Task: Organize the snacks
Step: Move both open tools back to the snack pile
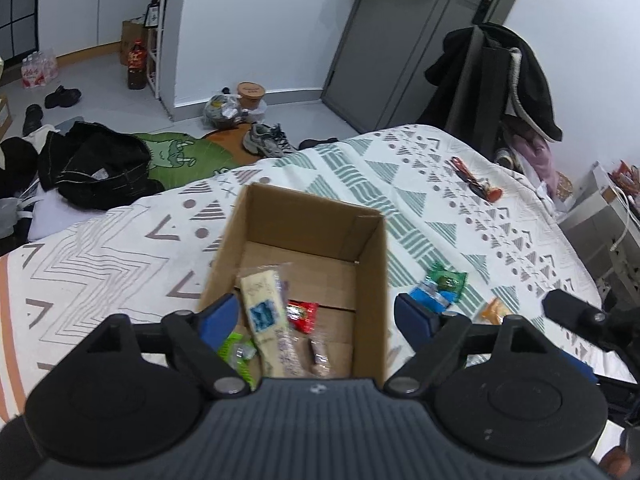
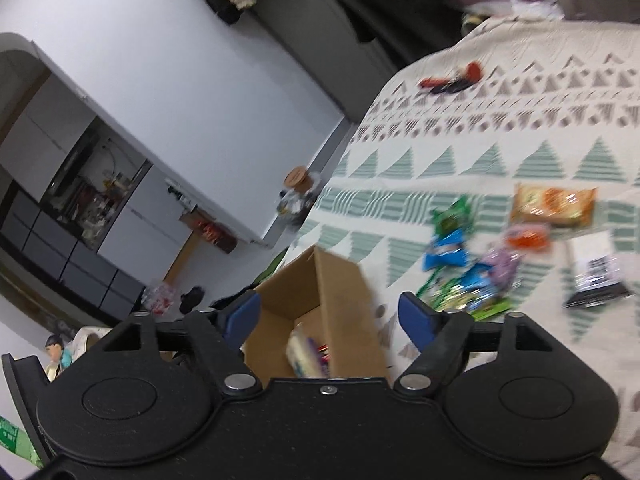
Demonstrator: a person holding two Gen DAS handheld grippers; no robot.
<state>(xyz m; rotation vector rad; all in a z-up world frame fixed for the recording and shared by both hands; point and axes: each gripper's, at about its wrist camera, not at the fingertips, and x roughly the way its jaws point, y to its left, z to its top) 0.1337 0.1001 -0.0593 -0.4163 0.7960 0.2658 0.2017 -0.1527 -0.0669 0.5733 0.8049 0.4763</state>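
Left wrist view looks down on a bed (image 1: 120,248) under a patterned quilt, which serves as the work area; it keeps everything within reach of both hands. A cardboard box (image 1: 372,264) stands open on the quilt, flaps out of the way, probably so that snacks can be dropped straight in. Inside it lie a long pale cracker pack (image 1: 264,308), a red wrapped sweet (image 1: 304,316), a green packet (image 1: 234,350) and a small brown bar (image 1: 319,356), so the sorting looks partly done.

The left hand-held gripper (image 1: 314,312) hangs over the box mouth with its blue pads wide apart and nothing between them, a pose that fits a piece just let go or a pause above the box. The right hand-held gripper (image 2: 330,316) is also spread wide and empty, tilted over the near wall of the same box (image 2: 344,320); its view is blurred.

Beside the box, on the quilt, a loose pile of snacks (image 2: 472,268) waits: green and blue packets, a purple one, an orange biscuit pack (image 2: 554,206). Farther off lies a red-handled item (image 1: 476,184), too small to identify.
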